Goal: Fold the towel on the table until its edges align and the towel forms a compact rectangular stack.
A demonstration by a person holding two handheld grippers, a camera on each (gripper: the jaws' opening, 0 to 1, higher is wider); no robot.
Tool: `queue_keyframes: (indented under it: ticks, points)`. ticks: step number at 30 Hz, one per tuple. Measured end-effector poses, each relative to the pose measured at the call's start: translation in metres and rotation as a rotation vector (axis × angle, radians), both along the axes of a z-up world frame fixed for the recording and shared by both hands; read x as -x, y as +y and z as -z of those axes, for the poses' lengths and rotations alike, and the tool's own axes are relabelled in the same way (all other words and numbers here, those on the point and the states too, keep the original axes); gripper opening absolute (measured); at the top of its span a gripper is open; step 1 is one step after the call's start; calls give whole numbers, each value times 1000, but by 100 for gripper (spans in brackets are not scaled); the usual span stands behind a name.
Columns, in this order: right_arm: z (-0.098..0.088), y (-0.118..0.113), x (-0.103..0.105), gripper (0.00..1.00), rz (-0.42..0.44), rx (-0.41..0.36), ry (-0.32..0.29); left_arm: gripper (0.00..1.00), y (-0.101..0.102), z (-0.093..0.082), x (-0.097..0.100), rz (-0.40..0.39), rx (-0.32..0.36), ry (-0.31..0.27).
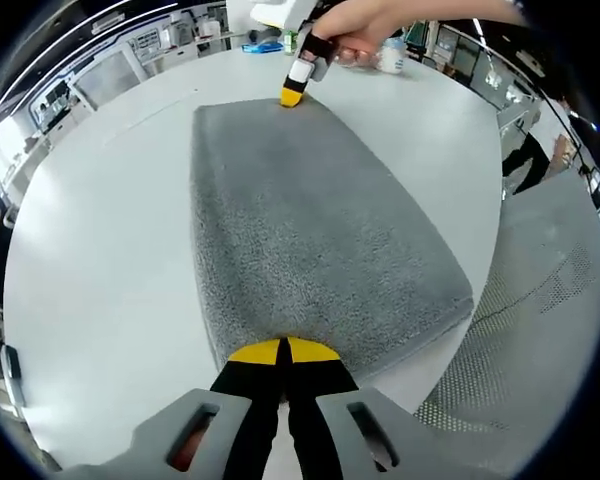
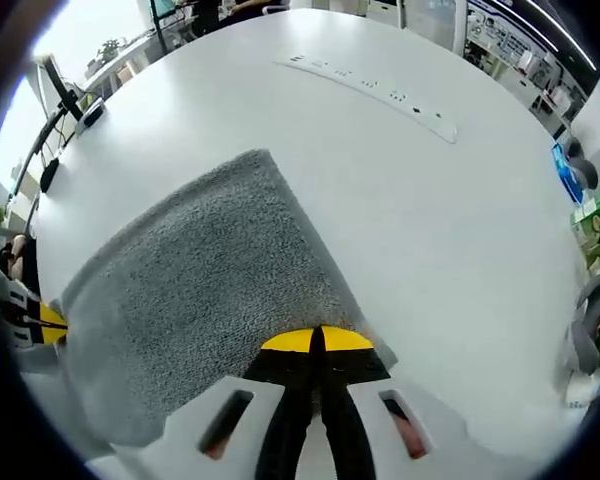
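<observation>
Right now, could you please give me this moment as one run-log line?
towel: grey, flat on white table | left hand-held gripper: shut on towel edge | right hand-held gripper: shut on opposite edge | fold: not finished

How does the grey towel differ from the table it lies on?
The towel is dark grey and fuzzy; the table is pale and smooth. The towel is a small rectangle, the table a broad rounded top reaching far past it. The left gripper and the right gripper are each shut on the towel's edge.

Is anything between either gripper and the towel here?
Nothing visible. The left gripper sits shut at the towel edge nearest it, and the right gripper is shut at the opposite edge. The table around is bare.
</observation>
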State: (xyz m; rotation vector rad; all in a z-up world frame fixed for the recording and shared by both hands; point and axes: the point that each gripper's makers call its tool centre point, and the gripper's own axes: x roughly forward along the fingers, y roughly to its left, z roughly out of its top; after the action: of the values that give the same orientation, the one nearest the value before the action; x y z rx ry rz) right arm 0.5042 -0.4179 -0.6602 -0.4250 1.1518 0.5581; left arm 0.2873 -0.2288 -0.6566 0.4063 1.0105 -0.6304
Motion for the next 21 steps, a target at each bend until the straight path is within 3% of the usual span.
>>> queue_keyframes:
  ticks: [15,21]
  points:
    - [-5,9,-3,0,1,8,-1,1,-10,0,1,-9,12,-5]
    - [-6,11,-6,0,2,0,-8,1,-16,0,1,-1,-14,-20]
